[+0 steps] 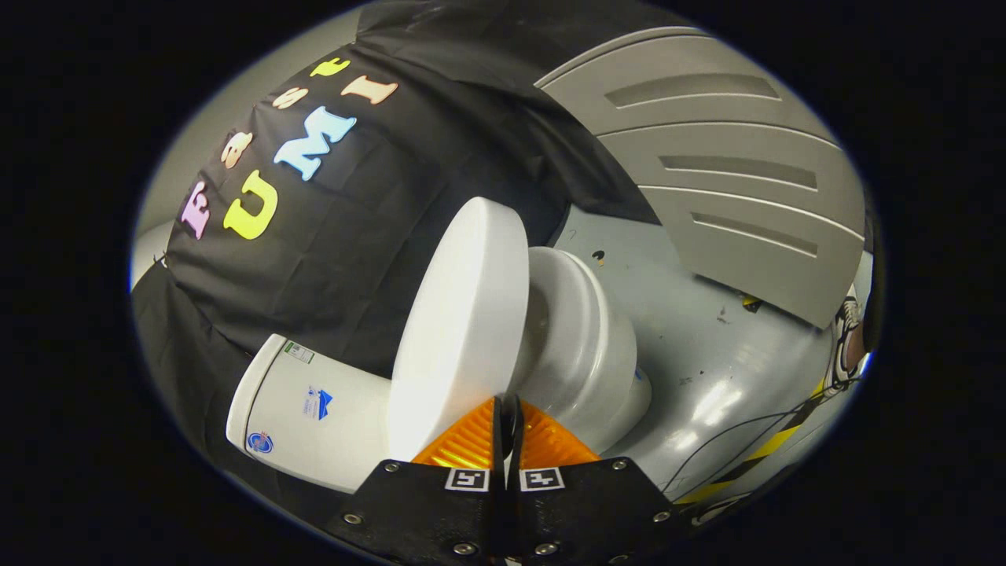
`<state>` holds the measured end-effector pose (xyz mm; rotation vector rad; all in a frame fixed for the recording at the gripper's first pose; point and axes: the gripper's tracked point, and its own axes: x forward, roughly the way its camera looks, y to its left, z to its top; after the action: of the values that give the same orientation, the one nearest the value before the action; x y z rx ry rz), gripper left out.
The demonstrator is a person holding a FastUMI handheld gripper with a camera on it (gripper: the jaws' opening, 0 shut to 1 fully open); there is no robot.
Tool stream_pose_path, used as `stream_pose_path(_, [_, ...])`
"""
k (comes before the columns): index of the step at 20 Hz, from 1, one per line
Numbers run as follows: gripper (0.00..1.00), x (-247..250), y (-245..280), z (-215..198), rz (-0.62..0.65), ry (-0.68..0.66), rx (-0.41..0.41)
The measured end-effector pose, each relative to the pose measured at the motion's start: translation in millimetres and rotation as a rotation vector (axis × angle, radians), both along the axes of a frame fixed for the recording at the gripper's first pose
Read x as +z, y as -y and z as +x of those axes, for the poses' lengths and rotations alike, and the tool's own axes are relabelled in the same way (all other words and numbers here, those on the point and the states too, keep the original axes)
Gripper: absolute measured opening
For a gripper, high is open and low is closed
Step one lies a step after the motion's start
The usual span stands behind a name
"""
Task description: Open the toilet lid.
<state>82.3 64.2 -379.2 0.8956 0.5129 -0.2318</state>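
the gripper [507,409] has its fingers pinched together on the front edge of the toilet lid [464,330], which stands raised well off the bowl [585,346], tilted back toward the tank [314,409] behind it. to finish well, i'd keep the pinch firm and follow the hinge's arc, easing the lid back toward the tank rather than letting it slap. the lid is smooth, matte white plastic, a rounded oval; the bowl is glossy, curved ceramic, and the grey floor [707,346] beside the bowl is scuffed and shiny.
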Motion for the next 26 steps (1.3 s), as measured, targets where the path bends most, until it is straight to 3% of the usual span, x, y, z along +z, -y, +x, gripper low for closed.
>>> stream_pose_path(11, [0.0, 23, -5, 3, -0.107, -0.053, -0.007])
stream_pose_path(26, [0.0, 111, -48, 12, -0.544, -0.01, 0.179])
